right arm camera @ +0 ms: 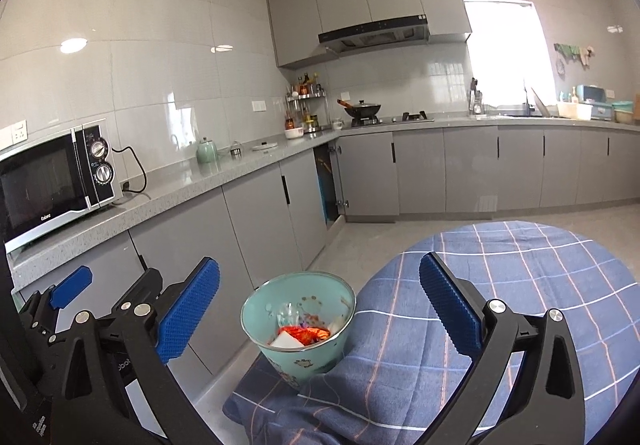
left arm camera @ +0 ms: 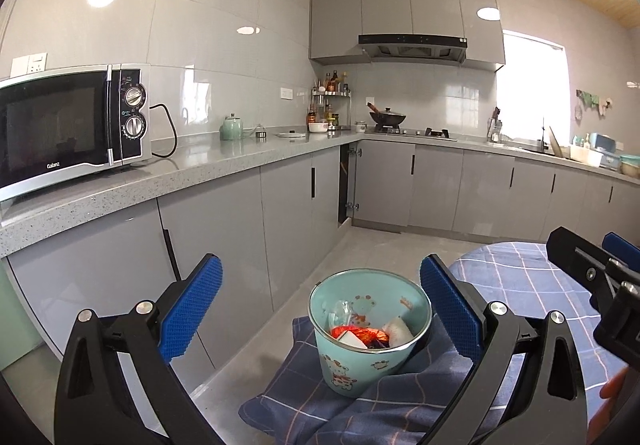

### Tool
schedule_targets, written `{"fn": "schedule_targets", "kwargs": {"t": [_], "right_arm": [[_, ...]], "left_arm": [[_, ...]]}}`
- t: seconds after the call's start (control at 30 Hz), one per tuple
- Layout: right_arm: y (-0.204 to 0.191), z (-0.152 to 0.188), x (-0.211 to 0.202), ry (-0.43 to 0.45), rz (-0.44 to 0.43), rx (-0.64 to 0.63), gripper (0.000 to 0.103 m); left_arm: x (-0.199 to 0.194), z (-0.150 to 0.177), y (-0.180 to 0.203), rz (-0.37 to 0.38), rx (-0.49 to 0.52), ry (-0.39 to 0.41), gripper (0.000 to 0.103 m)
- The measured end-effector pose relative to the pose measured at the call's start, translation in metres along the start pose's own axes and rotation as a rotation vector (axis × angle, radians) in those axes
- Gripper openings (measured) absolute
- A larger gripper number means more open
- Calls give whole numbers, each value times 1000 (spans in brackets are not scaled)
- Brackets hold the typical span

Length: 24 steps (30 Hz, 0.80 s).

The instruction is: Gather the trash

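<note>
Both claws are hanging wide apart above the table edge, and nothing is sitting between the pads of either one. The left gripper is standing fully spread, its blue ribbed fingers flanking the view, and the little teal bin is sitting just ahead of it, between the two fingers in the line of sight but clear of both pads. The right gripper is gaping just as wide, and from its camera the bin is sitting ahead and slightly toward its left finger, again touching nothing. Inside the bin the trash is lying in a heap: a crumpled red-orange wrapper, something white and a bit of clear plastic. The bin is resting upright on the blue checked tablecloth, close to the cloth's edge nearest the cabinets, where the fabric is bunching up around its base. Off to the right of the left claw, the other gripper's black frame is poking into view. Beyond and to the left of both claws a microwave is sitting on the grey counter, and far ahead a wok is resting on the stove.
</note>
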State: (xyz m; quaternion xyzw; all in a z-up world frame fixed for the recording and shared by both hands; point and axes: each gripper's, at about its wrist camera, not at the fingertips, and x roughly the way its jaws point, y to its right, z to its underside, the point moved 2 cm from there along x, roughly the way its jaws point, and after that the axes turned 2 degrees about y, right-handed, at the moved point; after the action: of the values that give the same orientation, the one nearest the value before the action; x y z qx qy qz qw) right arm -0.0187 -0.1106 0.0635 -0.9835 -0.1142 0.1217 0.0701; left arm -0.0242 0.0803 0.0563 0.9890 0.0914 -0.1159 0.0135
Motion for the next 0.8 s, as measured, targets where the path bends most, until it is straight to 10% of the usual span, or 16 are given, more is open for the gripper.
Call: {"fn": "schedule_targets", "kwargs": {"t": [0.8], "right_arm": [[2, 7, -3, -4, 7, 13, 98]], "left_arm": [[0, -1, -1, 5, 5, 6, 97]]}}
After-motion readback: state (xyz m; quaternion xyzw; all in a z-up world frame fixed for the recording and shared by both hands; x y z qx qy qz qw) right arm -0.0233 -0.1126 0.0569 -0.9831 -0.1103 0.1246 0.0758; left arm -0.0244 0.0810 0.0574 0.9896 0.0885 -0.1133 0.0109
